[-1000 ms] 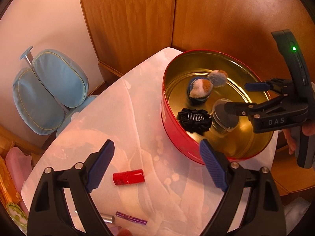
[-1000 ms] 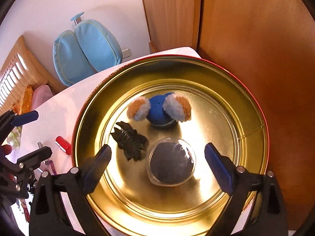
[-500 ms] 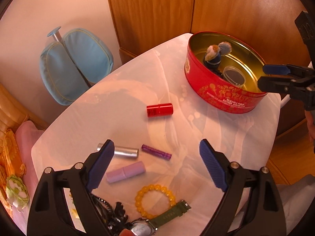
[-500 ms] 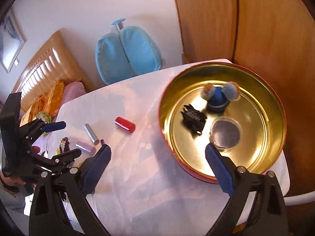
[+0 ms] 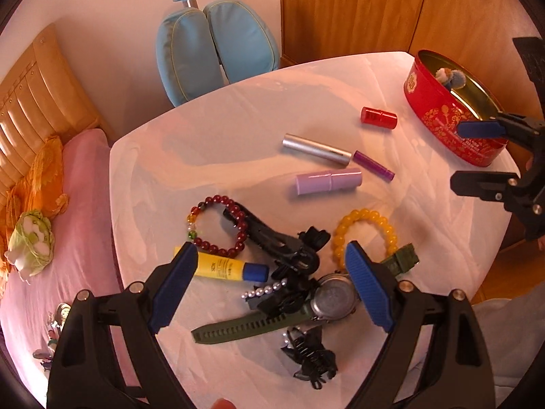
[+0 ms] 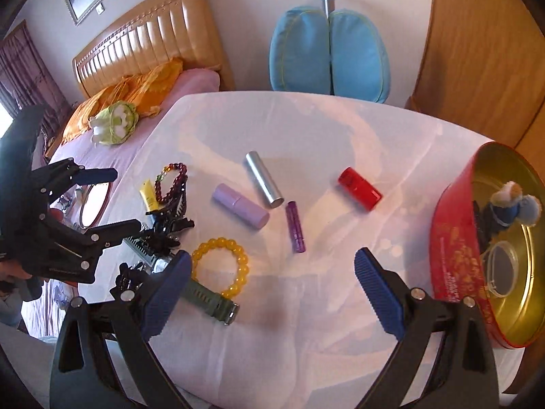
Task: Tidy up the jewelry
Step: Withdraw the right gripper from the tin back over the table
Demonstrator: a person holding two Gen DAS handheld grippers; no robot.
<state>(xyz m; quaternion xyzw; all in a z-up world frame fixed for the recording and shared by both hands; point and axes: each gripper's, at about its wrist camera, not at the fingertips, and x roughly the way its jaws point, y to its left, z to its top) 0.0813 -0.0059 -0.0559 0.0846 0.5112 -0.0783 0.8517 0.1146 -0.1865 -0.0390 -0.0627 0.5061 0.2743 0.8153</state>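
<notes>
— Where's the jewelry?
— Piled at the table's [image 5: 218, 156] near edge: yellow bracelet [image 5: 366, 231], red bracelet [image 5: 218, 225], green watch [image 5: 327, 301], perhaps black hair clips [image 5: 272, 238].
— And the grippers?
— Left gripper [image 5: 272, 286] hangs over the pile, jaws spread, empty. Right gripper [image 6: 272, 289] likewise released. Red tin [image 6: 456, 255] sits at the far right corner.

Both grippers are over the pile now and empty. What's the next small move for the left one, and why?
Probably lower the left gripper onto the green-strapped watch, which lies nearly between its open jaws, and close on the case. The yellow bead bracelet and the black hair clips crowd it, so come down straight. The red tin stands open at the far edge of the table to take it.
</notes>
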